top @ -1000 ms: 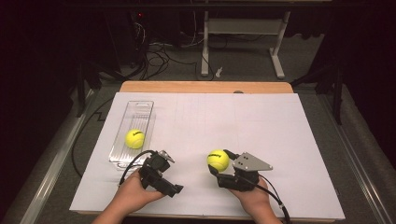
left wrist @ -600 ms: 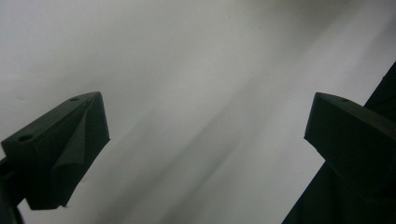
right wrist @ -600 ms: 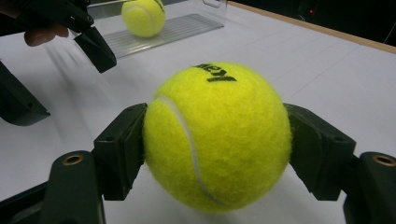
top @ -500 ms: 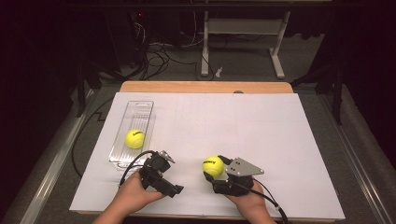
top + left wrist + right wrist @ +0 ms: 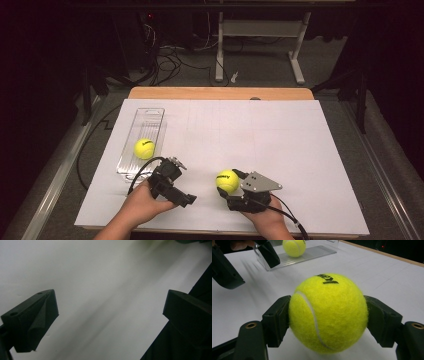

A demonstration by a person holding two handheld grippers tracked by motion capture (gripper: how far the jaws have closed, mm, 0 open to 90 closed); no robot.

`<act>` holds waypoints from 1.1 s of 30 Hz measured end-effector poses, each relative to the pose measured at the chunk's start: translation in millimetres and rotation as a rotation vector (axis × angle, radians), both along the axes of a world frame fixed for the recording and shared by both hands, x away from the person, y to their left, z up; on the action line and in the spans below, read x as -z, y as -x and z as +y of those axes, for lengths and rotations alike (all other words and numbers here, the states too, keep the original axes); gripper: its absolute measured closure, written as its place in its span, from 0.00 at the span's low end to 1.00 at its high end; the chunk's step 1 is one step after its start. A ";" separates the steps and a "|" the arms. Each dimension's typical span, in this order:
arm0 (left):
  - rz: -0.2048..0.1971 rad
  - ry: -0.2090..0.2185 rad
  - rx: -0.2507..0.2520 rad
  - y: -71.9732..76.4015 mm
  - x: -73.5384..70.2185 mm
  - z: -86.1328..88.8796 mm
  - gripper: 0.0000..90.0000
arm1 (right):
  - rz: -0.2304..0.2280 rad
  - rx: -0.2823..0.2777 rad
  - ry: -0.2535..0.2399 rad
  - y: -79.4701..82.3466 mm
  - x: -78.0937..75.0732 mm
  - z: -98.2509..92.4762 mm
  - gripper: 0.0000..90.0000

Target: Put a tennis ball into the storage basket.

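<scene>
- Here we hold a tennis ball [image 5: 328, 313] squarely between the fingers [image 5: 277, 320] of the right gripper [image 5: 239, 191], low over the counter [image 5: 280, 140] near its front edge.
- A second ball [image 5: 144, 148] already lies in the clear tray [image 5: 150, 117] at the left, so we judge the step in hand to be carrying the held one over to join it.
- To do it well, we should keep the squeeze steady and centred, lift enough to pass the tray's wall, and set the held ball down in the free stretch beyond or before the second ball, not on top of it.
- The left gripper [image 5: 172, 180] sits just beside the tray's near end with its fingers [image 5: 32, 320] spread wide and nothing between them; we should keep it out of the right one's path.
- The right gripper view shows how the pads press the held ball at its widest part, which the high view is too small to tell.
- The high view gives the layout: tray at left, both grippers side by side near the front.
- The left gripper view is blurred, with bare white surface between the fingers.
</scene>
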State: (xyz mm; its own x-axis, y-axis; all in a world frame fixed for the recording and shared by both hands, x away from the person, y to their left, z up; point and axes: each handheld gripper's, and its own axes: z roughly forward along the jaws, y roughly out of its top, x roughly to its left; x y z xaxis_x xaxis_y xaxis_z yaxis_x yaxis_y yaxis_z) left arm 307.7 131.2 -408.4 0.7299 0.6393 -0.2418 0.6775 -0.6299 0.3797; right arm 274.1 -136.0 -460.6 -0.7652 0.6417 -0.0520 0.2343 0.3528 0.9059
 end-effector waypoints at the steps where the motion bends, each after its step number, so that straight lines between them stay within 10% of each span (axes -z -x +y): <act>1: 0.000 0.000 0.004 -0.6 -2.2 -1.3 0.01 | -0.003 -0.002 0.000 0.0 -0.1 0.3 0.31; 33: 0.071 0.026 0.020 -26.3 -44.1 -28.7 0.01 | -0.022 -0.068 -0.025 7.8 0.0 16.8 0.31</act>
